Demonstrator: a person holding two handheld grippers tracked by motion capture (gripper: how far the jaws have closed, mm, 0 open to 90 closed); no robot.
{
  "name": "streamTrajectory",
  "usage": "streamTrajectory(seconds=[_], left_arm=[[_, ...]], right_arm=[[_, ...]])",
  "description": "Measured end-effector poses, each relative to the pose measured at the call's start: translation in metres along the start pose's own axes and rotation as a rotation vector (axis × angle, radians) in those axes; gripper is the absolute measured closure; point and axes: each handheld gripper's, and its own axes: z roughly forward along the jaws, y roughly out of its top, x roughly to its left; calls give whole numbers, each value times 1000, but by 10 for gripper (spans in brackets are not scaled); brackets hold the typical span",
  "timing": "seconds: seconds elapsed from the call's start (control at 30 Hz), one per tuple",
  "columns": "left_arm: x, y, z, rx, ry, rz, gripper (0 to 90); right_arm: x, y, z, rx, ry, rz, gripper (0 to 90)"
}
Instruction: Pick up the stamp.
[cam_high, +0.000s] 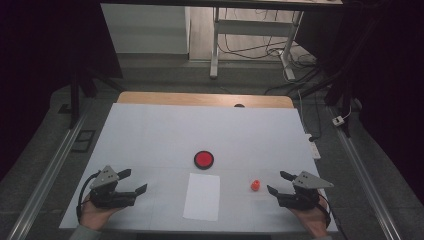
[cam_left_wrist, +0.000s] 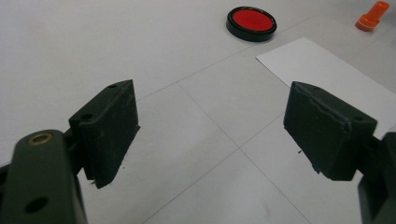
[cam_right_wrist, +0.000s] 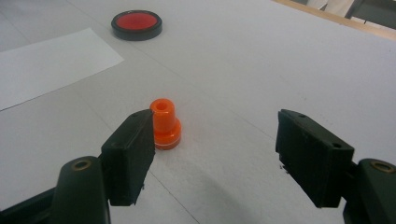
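Observation:
A round black pad with a red centre (cam_high: 204, 159) lies mid-table, seen also in the left gripper view (cam_left_wrist: 251, 22) and the right gripper view (cam_right_wrist: 137, 24). In front of it lies a white paper sheet (cam_high: 202, 196). A small orange stamp (cam_high: 255, 185) stands upright to the sheet's right. My left gripper (cam_high: 134, 182) rests at the near left, open and empty (cam_left_wrist: 212, 130). At the near right, my right gripper (cam_high: 280, 183) is open, just short of the orange stamp (cam_right_wrist: 165, 123), which stands beyond its left jaw, apart from it.
The table is covered by a white mat (cam_high: 150, 130) with a wooden edge (cam_high: 205, 99) at the back. A white power strip (cam_high: 313, 147) lies at the mat's right edge. Desk legs and cables stand on the floor beyond.

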Motion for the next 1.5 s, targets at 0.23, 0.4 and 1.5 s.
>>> streamTrajectory(seconds=[0.23,0.4,1.5], left_arm=[[-2,2,4,2,-1,17,187],[-3,2,5,2,-4,21,188],[-4,0,10,20,-6,28,191]], right_arm=[[1,3,0,-1,9,2,283],[4,7,0,-5,22,0,284],[28,23,31,102,73,-24,289]])
